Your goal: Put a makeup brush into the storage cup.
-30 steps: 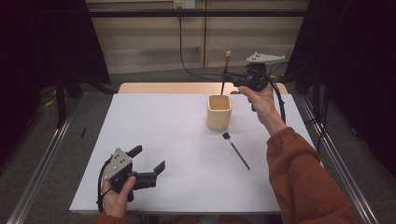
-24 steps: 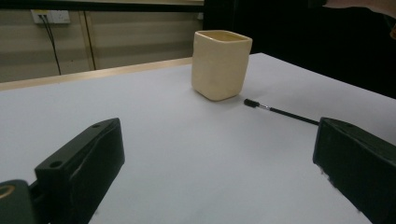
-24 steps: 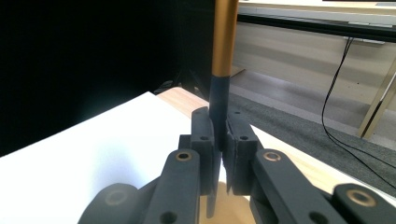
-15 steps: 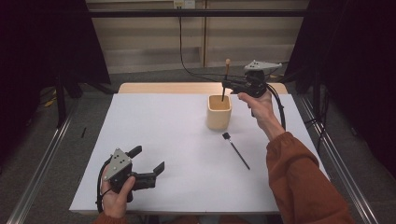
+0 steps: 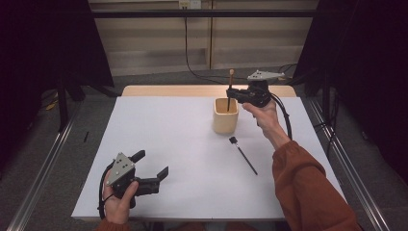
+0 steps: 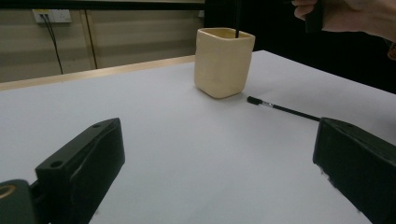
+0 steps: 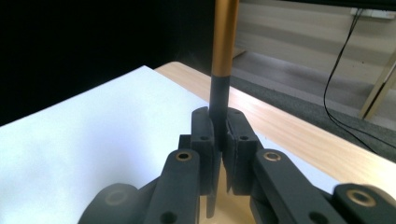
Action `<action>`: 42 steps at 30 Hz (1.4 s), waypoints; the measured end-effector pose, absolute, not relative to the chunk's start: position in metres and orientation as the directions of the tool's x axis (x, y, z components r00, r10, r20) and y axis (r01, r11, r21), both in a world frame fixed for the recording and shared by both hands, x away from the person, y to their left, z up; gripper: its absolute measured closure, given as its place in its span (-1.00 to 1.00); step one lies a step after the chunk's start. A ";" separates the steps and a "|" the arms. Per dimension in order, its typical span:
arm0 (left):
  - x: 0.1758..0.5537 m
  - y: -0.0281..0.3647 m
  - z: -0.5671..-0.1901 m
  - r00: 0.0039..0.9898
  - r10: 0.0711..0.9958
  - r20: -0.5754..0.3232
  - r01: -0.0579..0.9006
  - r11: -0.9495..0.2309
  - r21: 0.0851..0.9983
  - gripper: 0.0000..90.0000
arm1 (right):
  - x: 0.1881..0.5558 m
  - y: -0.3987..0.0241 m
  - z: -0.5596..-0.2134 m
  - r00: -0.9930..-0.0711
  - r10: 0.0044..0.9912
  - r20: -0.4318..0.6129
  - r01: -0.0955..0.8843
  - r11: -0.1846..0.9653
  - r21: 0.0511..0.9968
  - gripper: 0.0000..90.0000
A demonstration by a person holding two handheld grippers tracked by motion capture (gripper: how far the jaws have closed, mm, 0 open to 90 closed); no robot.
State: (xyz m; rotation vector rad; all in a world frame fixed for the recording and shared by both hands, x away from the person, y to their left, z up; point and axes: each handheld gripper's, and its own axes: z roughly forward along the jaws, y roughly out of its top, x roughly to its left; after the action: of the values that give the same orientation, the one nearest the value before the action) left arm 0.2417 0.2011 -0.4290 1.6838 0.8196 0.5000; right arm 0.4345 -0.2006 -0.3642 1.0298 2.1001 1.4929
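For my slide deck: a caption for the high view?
Right gripper lowers an upright brush into the cream cup; a second brush lies beside it.

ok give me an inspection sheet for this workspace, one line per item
surface: white sheet over a wooden table, its far edge bare
job's things: cream cup upright on the sheet; brush with a tan and black handle held upright, lower end in the cup; black brush flat on the sheet beside the cup
clutter: nothing seen
grippers: right tongs shut on the upright brush above the cup; left tongs open, nothing between the jaws, held low at the near left corner
cables: black cable trails from the right tongs; another hangs from a wall outlet
surroundings: dark curtains both sides, metal rails on the floor, pale wall behind
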 end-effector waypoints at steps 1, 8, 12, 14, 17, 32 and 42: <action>0.242 0.201 -0.429 0.667 0.740 -0.089 0.257 -0.117 0.959 -0.95 | 0.435 -0.202 -0.366 -0.664 0.738 0.119 0.352 0.169 0.921 0.85; 0.242 0.202 -0.430 0.664 0.743 -0.088 0.261 -0.120 0.958 -0.95 | 0.434 -0.206 -0.376 -0.653 0.746 0.131 0.367 0.160 0.916 0.85; 0.242 0.202 -0.430 0.666 0.741 -0.085 0.259 -0.122 0.958 -0.95 | 0.433 -0.205 -0.379 -0.654 0.745 0.131 0.370 0.164 0.915 0.85; 0.242 0.202 -0.429 0.667 0.740 -0.081 0.255 -0.125 0.959 -0.95 | 0.433 -0.204 -0.380 -0.655 0.744 0.130 0.372 0.169 0.913 0.85; 0.241 0.201 -0.429 0.671 0.738 -0.076 0.251 -0.130 0.959 -0.96 | 0.433 -0.200 -0.382 -0.660 0.740 0.129 0.371 0.172 0.913 0.85; 0.241 0.201 -0.430 0.671 0.738 -0.072 0.252 -0.135 0.958 -0.96 | 0.432 -0.201 -0.399 -0.645 0.751 0.140 0.393 0.169 0.904 0.85; 0.241 0.201 -0.430 0.671 0.738 -0.070 0.253 -0.139 0.957 -0.96 | 0.431 -0.203 -0.408 -0.630 0.761 0.155 0.406 0.152 0.901 0.85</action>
State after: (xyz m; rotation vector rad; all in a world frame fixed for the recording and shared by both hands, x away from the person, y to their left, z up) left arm 0.2413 0.2010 -0.4300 1.7043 0.8083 0.5116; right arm 0.4311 -0.2028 -0.4078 1.1202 2.0991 1.4706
